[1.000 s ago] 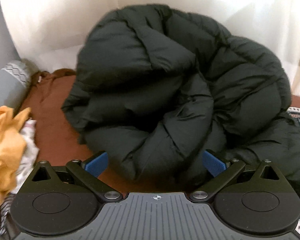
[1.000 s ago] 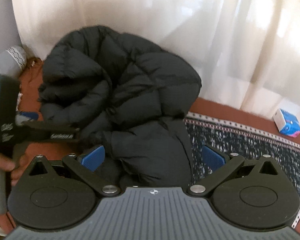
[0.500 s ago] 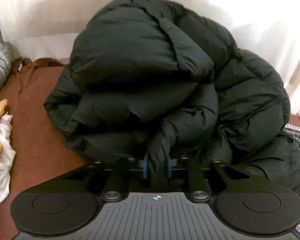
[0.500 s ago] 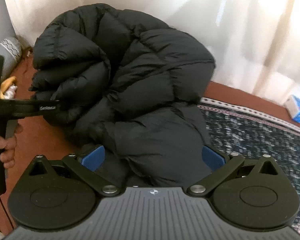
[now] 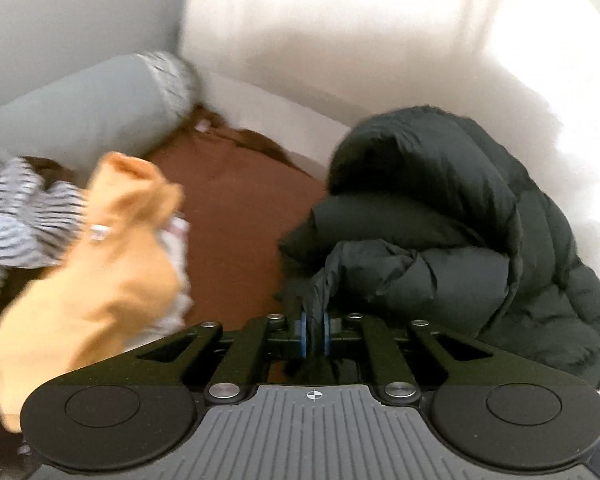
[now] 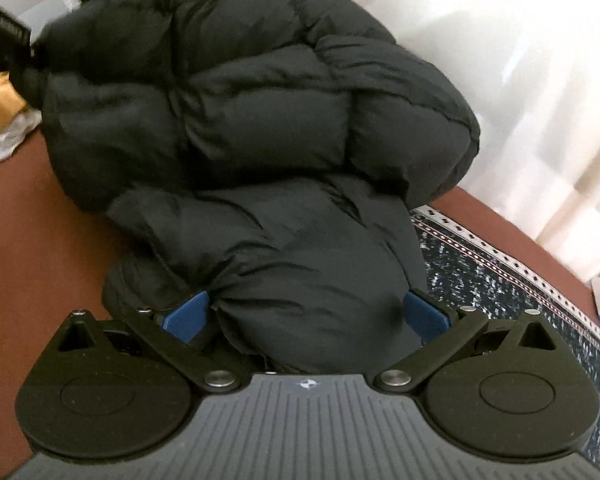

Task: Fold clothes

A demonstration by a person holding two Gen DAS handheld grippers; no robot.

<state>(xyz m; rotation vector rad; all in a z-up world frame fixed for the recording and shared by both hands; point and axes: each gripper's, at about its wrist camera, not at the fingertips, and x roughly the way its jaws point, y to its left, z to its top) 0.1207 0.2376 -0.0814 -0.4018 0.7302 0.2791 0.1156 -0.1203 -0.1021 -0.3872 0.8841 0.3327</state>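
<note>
A home bedroom: white curtains (image 6: 520, 80), a grey bolster (image 5: 80, 112), a patterned rug (image 6: 500, 280), loose clothes (image 5: 100, 260)

Puffer jacket (image 6: 260, 120): matt quilted cloth; gripper (image 5: 314, 334): matt plastic.

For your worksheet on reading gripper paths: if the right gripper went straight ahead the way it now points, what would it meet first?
The right gripper, jaws open, would meet the black puffer jacket first: a bulging fold already sits between its jaws, seemingly touching them, though depth is hard to judge.

Brown bedspread (image 5: 236, 216) under black puffer jacket (image 6: 260, 120), orange garment (image 5: 100, 280), striped garment (image 5: 24, 220), patterned rug (image 6: 500, 280)
</note>
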